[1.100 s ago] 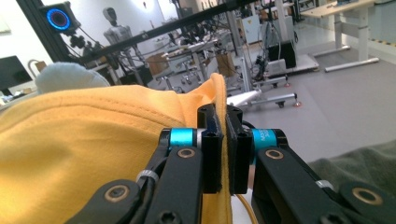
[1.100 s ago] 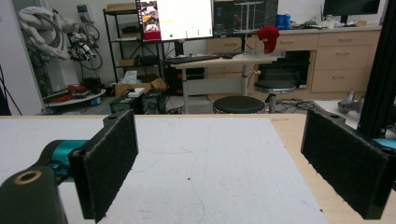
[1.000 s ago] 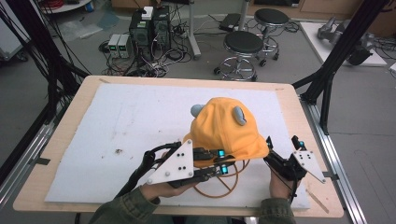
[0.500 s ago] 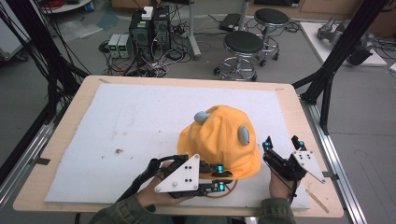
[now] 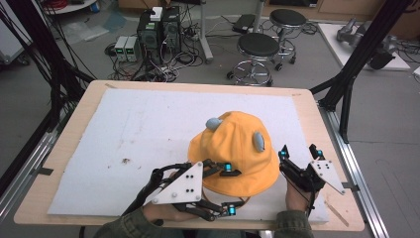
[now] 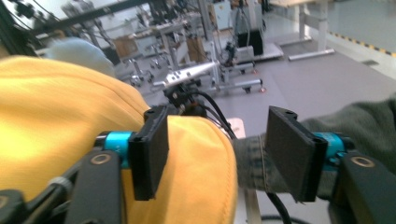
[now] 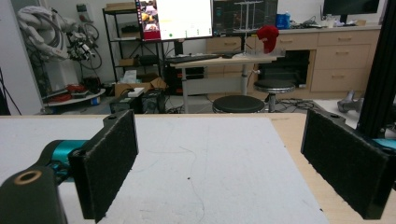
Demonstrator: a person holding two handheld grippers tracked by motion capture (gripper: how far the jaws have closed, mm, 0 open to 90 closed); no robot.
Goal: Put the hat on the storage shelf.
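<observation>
Looking down on the table, we see the orange hat (image 5: 236, 151) lying crown-up on the white mat (image 5: 124, 134), toward the mat's near right part, with two grey ears on its crown. Our left gripper (image 5: 229, 189) sits at the hat's near brim; its jaws have just been opening and now stand spread, one pad over the brim and nothing pinched between them. Our right gripper (image 5: 298, 152) waits just right of the hat, jaws spread wide on nothing. We judge the main risk to be snagging: the orange cord (image 5: 218, 204) trailing from the brim lies near the left jaws, so pulling back carelessly could drag the hat off its spot.
</observation>
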